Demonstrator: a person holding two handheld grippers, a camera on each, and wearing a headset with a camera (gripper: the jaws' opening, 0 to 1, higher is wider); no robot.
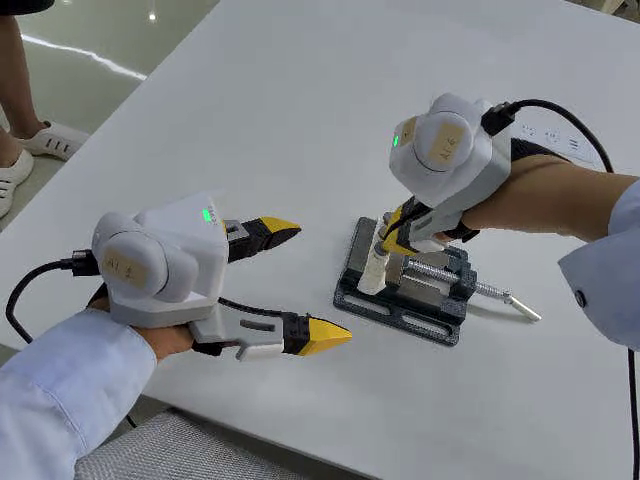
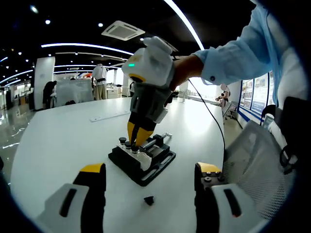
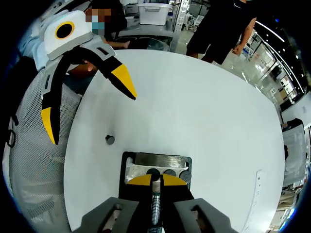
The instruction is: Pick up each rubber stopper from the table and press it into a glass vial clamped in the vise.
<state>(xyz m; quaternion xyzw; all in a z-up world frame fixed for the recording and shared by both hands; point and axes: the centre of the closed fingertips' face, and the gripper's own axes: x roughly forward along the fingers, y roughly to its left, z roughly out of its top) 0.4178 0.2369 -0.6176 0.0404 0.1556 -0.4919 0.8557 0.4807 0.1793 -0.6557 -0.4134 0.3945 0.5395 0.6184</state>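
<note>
Your L tool hangs spread over the counter nr a loose stopper; R tool sits at the vials in the vise, can't tell if pinching

A mesh chair, power strip and bystander's shoe show.

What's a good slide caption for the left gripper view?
Right gripper poised over the vials in the vise, one loose stopper lying on the table.
</note>
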